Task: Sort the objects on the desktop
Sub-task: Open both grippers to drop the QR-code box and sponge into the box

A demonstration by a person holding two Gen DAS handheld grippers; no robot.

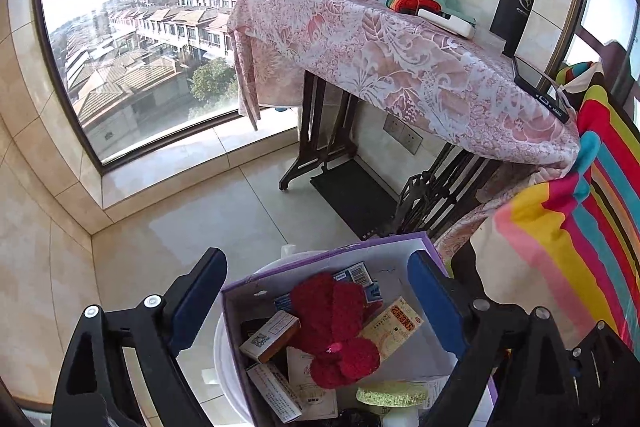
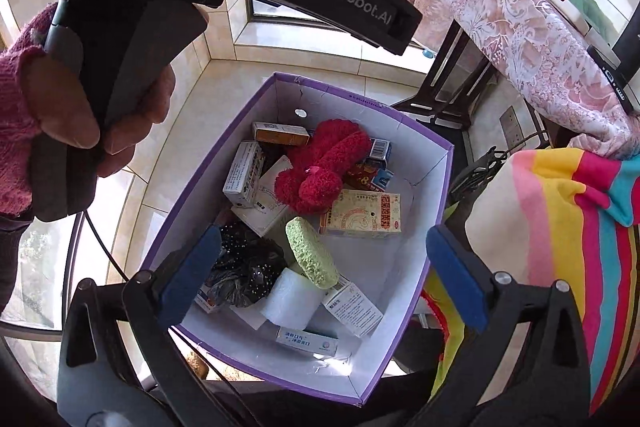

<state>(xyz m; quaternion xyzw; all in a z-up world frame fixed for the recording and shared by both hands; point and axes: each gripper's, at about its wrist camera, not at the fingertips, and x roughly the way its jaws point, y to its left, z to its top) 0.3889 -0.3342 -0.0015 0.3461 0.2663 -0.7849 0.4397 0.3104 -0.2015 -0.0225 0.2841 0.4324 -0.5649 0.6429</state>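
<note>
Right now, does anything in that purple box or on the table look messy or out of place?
The purple box holds a loose jumble: medicine packets lie tilted and overlapping under a red fluffy sock, and a green sponge leans on a white block. On the table, the phone lies right at the edge. Both grippers are open and empty.
</note>
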